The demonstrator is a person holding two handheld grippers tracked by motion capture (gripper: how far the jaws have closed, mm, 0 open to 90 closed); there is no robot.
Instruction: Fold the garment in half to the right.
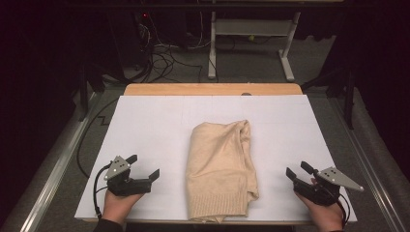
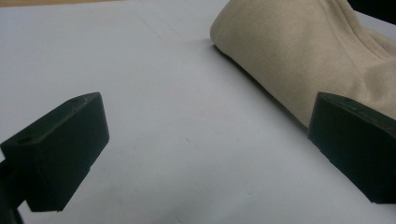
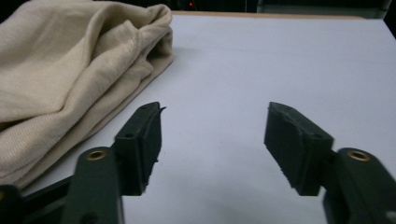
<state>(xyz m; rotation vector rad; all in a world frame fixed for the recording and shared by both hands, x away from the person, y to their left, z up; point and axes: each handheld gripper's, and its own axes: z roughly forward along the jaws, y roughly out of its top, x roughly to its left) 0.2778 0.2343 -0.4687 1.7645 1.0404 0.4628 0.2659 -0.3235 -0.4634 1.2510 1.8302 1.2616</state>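
Folded beige sweater [image 1: 221, 171] mid-table, hem at white sheet's [image 1: 159, 116] near edge. Left gripper [image 1: 144, 167] and right gripper [image 1: 297, 170] flank sweater, jaws spread, empty; bare sheet between each and sweater.

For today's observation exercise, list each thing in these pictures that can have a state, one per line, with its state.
Beige knitted sweater: folded into a long bundle, lying flat on the white sheet, not held.
Left gripper: jaws open, nothing between them, left of the sweater.
Right gripper: jaws open, nothing between them, right of the sweater.
White sheet covering the wooden table: spread flat.
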